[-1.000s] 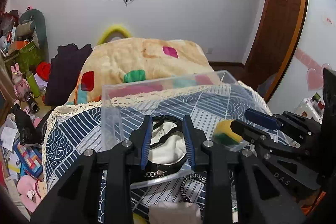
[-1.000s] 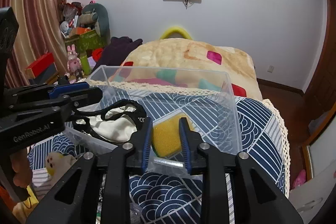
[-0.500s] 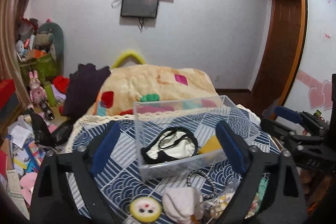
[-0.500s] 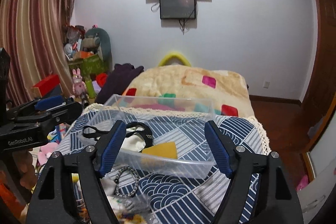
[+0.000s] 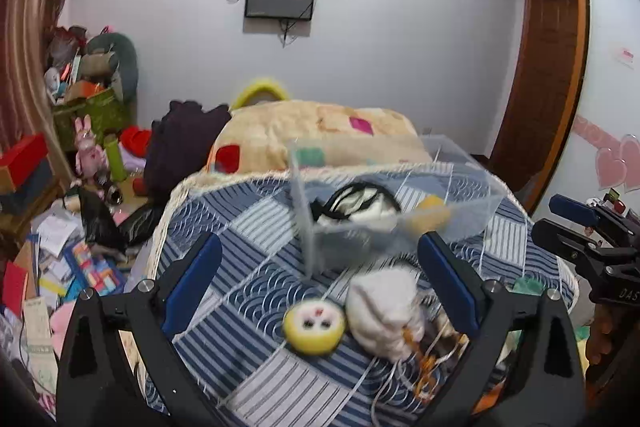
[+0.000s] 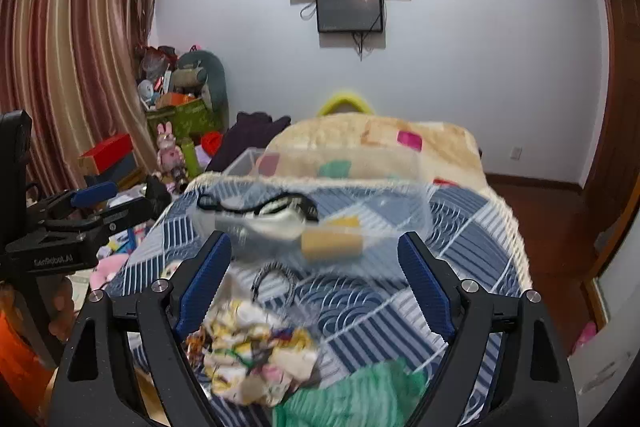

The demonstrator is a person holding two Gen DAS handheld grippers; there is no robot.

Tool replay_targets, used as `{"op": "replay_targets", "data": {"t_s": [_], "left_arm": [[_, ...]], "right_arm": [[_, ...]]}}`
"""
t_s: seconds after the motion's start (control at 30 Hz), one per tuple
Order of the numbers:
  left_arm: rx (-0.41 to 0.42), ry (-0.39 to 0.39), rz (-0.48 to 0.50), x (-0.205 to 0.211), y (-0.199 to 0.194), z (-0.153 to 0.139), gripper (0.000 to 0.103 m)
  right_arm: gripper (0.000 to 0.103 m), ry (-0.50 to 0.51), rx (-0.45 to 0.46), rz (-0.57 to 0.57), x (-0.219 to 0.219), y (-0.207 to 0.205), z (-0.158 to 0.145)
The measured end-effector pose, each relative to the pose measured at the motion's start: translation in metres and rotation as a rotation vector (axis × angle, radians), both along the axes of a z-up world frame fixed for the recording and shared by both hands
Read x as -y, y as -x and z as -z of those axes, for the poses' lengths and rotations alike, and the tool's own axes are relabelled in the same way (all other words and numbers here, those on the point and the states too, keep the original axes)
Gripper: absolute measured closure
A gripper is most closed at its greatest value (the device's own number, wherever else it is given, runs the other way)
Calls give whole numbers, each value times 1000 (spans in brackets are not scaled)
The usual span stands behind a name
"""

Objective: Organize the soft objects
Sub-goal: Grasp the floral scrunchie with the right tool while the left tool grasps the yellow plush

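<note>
Hovering wide open and empty, both tongs (image 5: 320, 281) (image 6: 316, 277) face the bin (image 5: 460, 183) beyond, so next comes choosing from the pile (image 6: 256, 343) just below the right tips.

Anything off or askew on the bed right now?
Nothing damaged or spilled. The clear bin holds a black-strapped item and yellow sponge; the white pouch and other soft items lie loose outside it. Both frames are motion-blurred.
</note>
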State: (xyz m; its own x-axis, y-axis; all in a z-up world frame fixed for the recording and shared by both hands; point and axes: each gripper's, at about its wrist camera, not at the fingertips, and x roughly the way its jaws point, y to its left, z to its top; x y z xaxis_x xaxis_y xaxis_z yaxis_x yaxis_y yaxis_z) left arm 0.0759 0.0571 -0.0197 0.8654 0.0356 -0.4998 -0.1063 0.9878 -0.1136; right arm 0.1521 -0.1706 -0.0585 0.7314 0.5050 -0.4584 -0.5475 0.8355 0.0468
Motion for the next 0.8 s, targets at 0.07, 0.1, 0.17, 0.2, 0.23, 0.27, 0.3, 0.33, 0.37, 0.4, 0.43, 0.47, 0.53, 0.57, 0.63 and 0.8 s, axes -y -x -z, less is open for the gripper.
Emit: {"op": "replay_targets", "data": {"t_s": [0.07, 0.1, 0.17, 0.2, 0.23, 0.27, 0.3, 0.33, 0.37, 0.4, 0.43, 0.47, 0.53, 0.57, 0.63, 0.8], "left_arm": [[-31, 19, -7, -6, 2, 9, 4], [-48, 30, -12, -9, 3, 15, 4], [-82, 47, -26, -14, 5, 27, 4], [-100, 52, -31, -16, 5, 33, 4], [-116, 55, -35, -16, 6, 39, 4], [-129, 60, -39, -18, 6, 43, 4], [-143, 65, -42, -18, 6, 49, 4], [-153, 68, -43, -17, 6, 54, 4], [-163, 73, -42, -18, 6, 58, 4], [-169, 77, -39, -17, 6, 61, 4], [-175, 81, -35, -17, 6, 65, 4], [-179, 85, -30, -16, 6, 68, 4], [-185, 84, -22, -13, 4, 72, 4], [-185, 81, -20, -12, 3, 73, 4], [-180, 72, -21, -9, 0, 74, 4], [-161, 49, -15, -5, -7, 74, 19]], "right_arm": [[19, 0, -25, -9, -1, 2, 9], [19, 2, -34, -13, -2, 3, 12], [19, 11, -62, -21, -5, 3, 21], [19, 18, -80, -26, -7, 2, 28], [19, 21, -92, -31, -6, 3, 33], [19, 23, -106, -36, -7, 4, 37], [19, 24, -118, -40, -8, 4, 41], [19, 27, -127, -43, -10, 5, 44], [19, 30, -135, -43, -11, 4, 47], [19, 33, -140, -45, -12, 5, 50], [19, 38, -146, -51, -13, 5, 51], [19, 44, -152, -58, -15, 4, 52], [19, 59, -150, -63, -18, 5, 56], [20, 64, -147, -65, -20, 6, 56], [22, 80, -143, -67, -24, 7, 59], [49, 87, -154, -61, -25, 4, 64]]}}
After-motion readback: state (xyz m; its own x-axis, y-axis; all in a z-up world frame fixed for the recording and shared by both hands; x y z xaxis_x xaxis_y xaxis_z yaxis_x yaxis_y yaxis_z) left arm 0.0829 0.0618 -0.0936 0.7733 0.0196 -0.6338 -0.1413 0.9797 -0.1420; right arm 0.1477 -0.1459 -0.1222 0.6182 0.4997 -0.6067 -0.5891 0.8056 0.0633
